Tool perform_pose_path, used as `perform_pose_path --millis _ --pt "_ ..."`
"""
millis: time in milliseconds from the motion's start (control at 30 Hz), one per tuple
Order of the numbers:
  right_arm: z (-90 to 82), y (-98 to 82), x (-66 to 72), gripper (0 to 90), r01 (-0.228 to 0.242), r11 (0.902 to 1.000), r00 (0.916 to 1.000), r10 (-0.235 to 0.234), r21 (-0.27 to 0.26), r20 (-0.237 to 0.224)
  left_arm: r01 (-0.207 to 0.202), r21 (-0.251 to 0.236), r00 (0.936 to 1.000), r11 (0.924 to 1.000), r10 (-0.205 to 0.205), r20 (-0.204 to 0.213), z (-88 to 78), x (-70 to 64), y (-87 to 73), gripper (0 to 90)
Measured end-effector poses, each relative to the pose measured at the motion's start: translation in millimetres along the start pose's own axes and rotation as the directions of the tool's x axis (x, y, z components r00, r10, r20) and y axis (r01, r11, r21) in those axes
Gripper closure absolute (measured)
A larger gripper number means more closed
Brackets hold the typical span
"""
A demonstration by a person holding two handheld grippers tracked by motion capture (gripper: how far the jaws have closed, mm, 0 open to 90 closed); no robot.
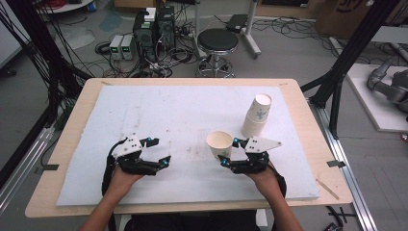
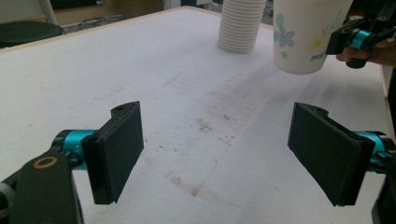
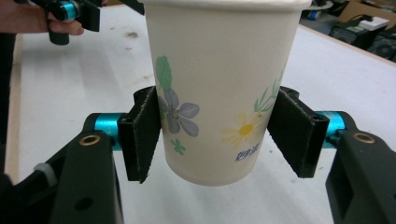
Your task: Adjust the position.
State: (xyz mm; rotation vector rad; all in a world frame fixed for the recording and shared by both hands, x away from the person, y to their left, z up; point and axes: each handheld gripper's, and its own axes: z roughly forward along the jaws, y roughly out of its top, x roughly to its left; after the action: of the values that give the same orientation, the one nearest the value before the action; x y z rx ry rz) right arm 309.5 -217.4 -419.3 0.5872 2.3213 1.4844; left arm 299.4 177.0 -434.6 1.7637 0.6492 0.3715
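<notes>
Now the right gripper (image 1: 229, 152) has its two black pads clamped on a paper cup (image 1: 220, 144), one pad on each side of the lower wall, as the right gripper view shows (image 3: 212, 93). The cup stands upright, its mouth to the ceiling and its long axis vertical. In the left gripper view its bottom (image 2: 306, 35) seems to hang a little above the white board (image 1: 159, 110), not resting on it, though I cannot be fully sure of this.

The left gripper (image 1: 160, 150) holds nothing. Its jaws stand wide apart, and between them is only bare, stained board. On the high view this gripper lies at about 9 o'clock from the cup, apart from it, with its open jaws turned toward 3 o'clock, so roughly toward the cup. From the left gripper's own camera the cup sits high at about 1 o'clock, beyond the jaws and not between them.

A stack of cups (image 1: 257, 115) stands near the cup, at about 1 o'clock from it on the high view, closer to the right hand (image 1: 262, 175) than to the left hand (image 1: 122, 180).

I judge that the coming move depends on this: the cup is already in the right gripper, and the stack is on the same side. If the left gripper must take the cup, it has to travel toward 3 o'clock and meet the wall level, because the axis is vertical.
</notes>
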Motion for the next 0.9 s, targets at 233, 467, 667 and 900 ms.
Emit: perform_pose_path --millis 233,467,667,900 --pt "-4.8 0.1 -2.6 37.0 -0.033 0.9981 0.9988 0.035 -0.052 0.033 0.017 -0.039 0.9994 0.9991 -0.018 -0.030 -8.5 6.3 -8.1 16.6" --pt "-7.2 2.3 -5.2 37.0 -0.050 0.9932 0.9974 0.055 -0.105 0.048 0.037 -0.089 0.9977 0.9954 -0.041 -0.053 -18.5 12.9 -10.4 16.7" --pt "-4.8 1.7 -6.4 36.9 -0.062 0.9925 0.9965 0.067 -0.105 0.050 0.051 -0.094 0.9964 0.9943 -0.057 -0.062 -18.7 14.9 -11.1 16.7" --pt "2.1 1.1 -9.3 36.9 -0.076 0.9921 0.9945 0.083 -0.100 0.065 0.054 -0.101 0.9963 0.9934 -0.060 -0.060 -16.7 15.7 -11.0 16.9"
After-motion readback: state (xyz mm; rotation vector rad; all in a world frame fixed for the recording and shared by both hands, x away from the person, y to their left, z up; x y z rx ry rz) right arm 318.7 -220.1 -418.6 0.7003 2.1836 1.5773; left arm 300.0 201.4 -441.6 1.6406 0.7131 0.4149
